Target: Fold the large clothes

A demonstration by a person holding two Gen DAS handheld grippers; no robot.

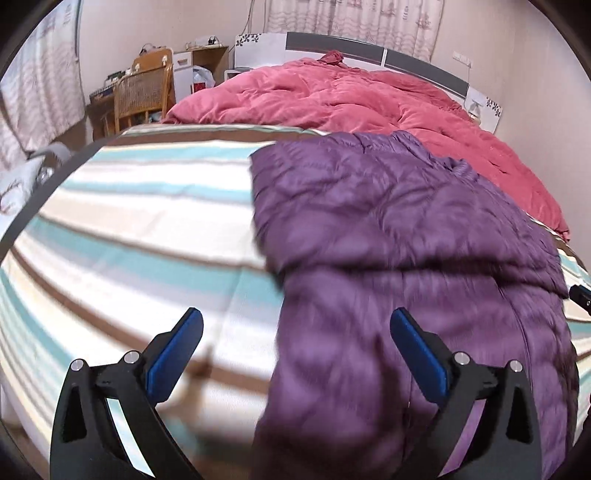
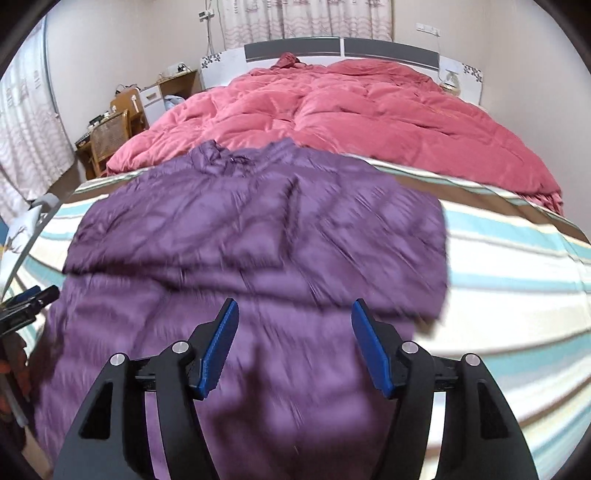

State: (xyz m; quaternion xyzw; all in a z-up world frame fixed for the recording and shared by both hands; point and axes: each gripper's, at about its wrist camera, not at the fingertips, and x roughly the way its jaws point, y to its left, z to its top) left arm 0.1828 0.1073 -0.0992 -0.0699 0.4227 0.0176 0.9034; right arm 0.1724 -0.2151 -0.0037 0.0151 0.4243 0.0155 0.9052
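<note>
Bedroom walls in pale beige and patterned curtains frame a wide bed whose striped sheet of teal, cream and brown covers the near half. Behind it, toward 12 o'clock, a rumpled pink duvet is heaped against the grey-and-white headboard. At 10 o'clock in both views stand a wicker-backed chair and a wooden desk cluttered with small items too small to identify.

A purple quilted down jacket lies flat on the striped sheet, its collar toward the duvet at 12 o'clock and its hem hanging near the cameras. A fold line crosses the jacket, with the upper layer lying over the lower body.

In the left wrist view, the left gripper stands released, its blue pads spread wide; the jacket's left edge lies below the gap, untouched by either pad. In the right wrist view, the right gripper is also released, jaws parted above the jacket's lower middle with nothing pinched. The left gripper's tip shows at 9 o'clock in that view, beside the jacket's edge.
</note>
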